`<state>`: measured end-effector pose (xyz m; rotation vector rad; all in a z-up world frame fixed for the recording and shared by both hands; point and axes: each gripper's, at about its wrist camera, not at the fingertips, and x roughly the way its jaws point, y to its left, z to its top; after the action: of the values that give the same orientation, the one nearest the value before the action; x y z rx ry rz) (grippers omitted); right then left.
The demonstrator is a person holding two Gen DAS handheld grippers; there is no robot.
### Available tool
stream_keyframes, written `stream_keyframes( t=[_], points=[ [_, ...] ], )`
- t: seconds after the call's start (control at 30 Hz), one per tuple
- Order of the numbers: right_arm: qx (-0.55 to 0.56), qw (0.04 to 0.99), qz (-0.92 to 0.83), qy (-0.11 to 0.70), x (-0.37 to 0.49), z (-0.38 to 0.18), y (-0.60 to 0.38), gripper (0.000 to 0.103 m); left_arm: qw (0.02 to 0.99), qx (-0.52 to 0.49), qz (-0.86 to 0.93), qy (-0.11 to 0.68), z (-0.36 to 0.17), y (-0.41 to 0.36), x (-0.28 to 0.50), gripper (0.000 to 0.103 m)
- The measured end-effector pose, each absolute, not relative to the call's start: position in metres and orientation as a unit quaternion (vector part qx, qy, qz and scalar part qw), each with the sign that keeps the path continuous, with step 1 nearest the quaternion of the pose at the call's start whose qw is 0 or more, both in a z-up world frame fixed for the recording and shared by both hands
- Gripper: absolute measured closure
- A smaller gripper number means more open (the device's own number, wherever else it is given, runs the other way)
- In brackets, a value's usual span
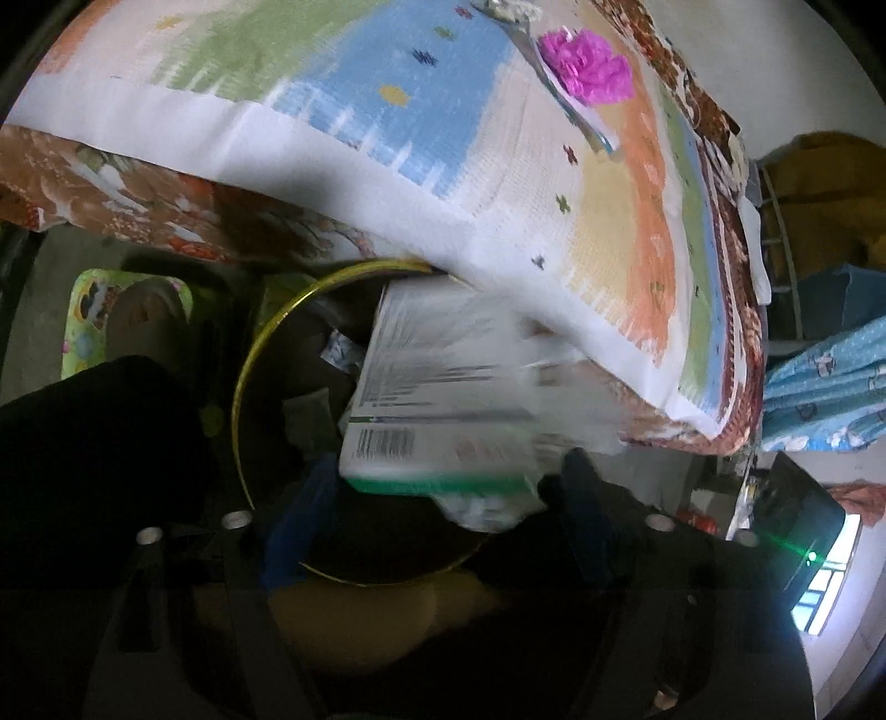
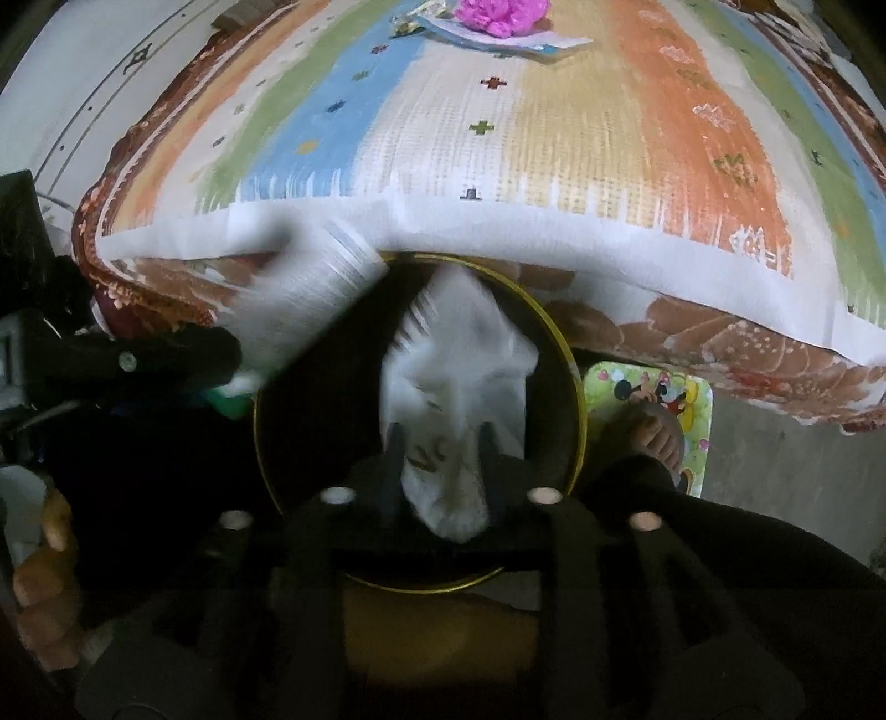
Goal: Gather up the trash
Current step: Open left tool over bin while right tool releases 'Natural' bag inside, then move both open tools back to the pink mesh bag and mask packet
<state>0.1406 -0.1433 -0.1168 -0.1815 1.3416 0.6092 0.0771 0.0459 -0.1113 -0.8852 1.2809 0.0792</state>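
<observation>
A round dark bin with a yellow rim (image 1: pixel 241 387) (image 2: pixel 578 404) stands on the floor against the bed. My left gripper (image 1: pixel 443 487) is open wide; a blurred white printed package with a barcode and green edge (image 1: pixel 437 387) lies between its fingers over the bin. The same package shows in the right wrist view (image 2: pixel 310 304) at the left gripper's tip. My right gripper (image 2: pixel 440 443) is shut on a crumpled white paper (image 2: pixel 459 360) over the bin's mouth. More trash lies far back on the bed: a pink crumpled wad (image 1: pixel 590 66) (image 2: pixel 498 14) on paper scraps.
The bed carries a striped cloth (image 2: pixel 498 138) over a brown floral blanket (image 1: pixel 138 199). A person's bare foot rests on a green cartoon mat (image 2: pixel 686 399) (image 1: pixel 83 332) beside the bin. A laptop (image 1: pixel 797 515) and blue cloth (image 1: pixel 819 387) lie at the right.
</observation>
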Motion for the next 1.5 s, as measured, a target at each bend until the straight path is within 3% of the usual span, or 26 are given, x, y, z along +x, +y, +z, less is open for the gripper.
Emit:
stream_keyframes(
  t=[0.6, 0.67, 1.0, 1.2, 1.5],
  points=[
    [-0.1, 0.785, 0.281, 0.543, 0.136, -0.088, -0.146, 0.056, 0.779, -0.315, 0.068, 0.538, -0.079, 0.05, 0.08, 0.017],
    [-0.107, 0.799, 0.284, 0.519, 0.133, -0.078, -0.146, 0.048, 0.788, -0.306, 0.071, 0.529, -0.072, 0.053, 0.08, 0.017],
    [-0.111, 0.823, 0.308, 0.465, 0.138, -0.051, -0.142, 0.038, 0.848, -0.216, 0.092, 0.475, -0.03, 0.056, 0.094, 0.01],
    [-0.114, 0.837, 0.318, 0.43, 0.141, -0.034, -0.14, 0.022, 0.861, -0.189, 0.095, 0.463, -0.018, 0.058, 0.102, 0.007],
    [-0.102, 0.852, 0.327, 0.396, 0.163, -0.008, -0.14, 0.009, 0.862, -0.194, 0.09, 0.46, -0.005, 0.078, 0.125, 0.006]
  ],
)
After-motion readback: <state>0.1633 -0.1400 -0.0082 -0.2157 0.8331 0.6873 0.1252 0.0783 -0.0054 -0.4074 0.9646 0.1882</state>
